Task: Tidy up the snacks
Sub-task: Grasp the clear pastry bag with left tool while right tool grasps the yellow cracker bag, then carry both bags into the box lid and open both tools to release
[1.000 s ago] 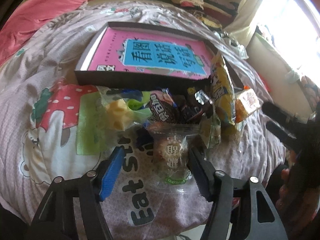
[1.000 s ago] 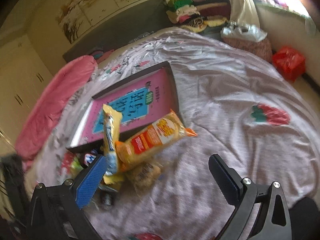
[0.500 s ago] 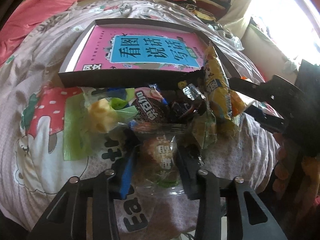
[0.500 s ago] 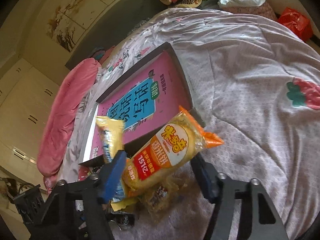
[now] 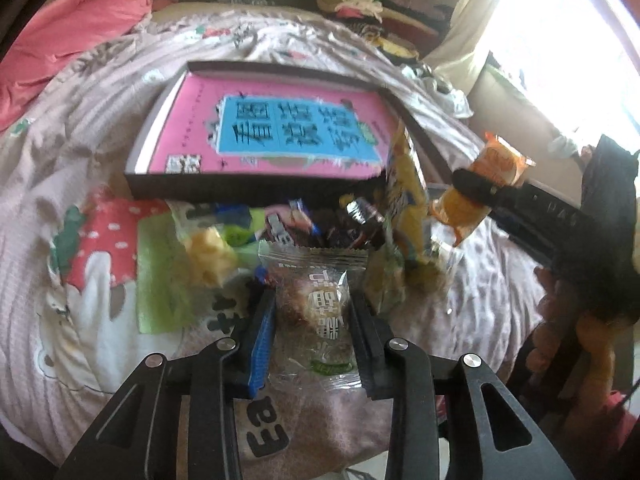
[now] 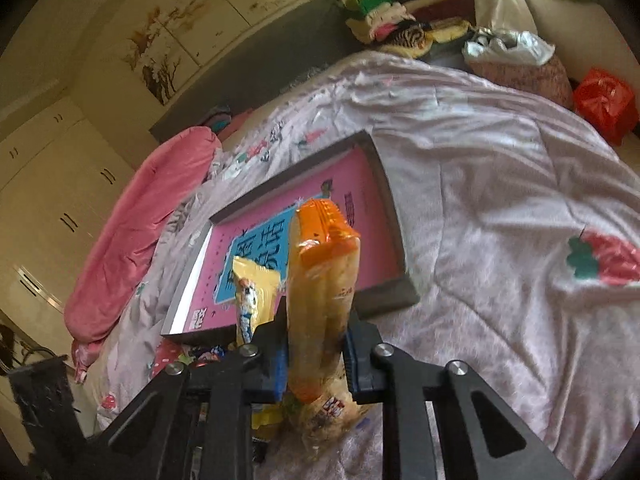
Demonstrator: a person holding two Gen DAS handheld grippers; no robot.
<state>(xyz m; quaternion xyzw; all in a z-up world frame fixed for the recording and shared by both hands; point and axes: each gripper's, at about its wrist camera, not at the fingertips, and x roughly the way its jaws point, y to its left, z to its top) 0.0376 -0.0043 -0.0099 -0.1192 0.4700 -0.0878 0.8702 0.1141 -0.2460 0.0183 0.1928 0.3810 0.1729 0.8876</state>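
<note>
while only the left view shows the clear packet (image 5: 320, 312), the right shows cupboards (image 6: 52, 184).

- The snack pile (image 5: 320, 228) crowds the bed (image 6: 500, 208) just before the dark tray (image 5: 248, 190), touching its near wall.
- A tall yellow packet (image 5: 404, 192) stands at the tray's right corner.
- The pink book (image 5: 280, 132) fills the tray floor.
- Bare quilt lies open right of the tray.
</note>
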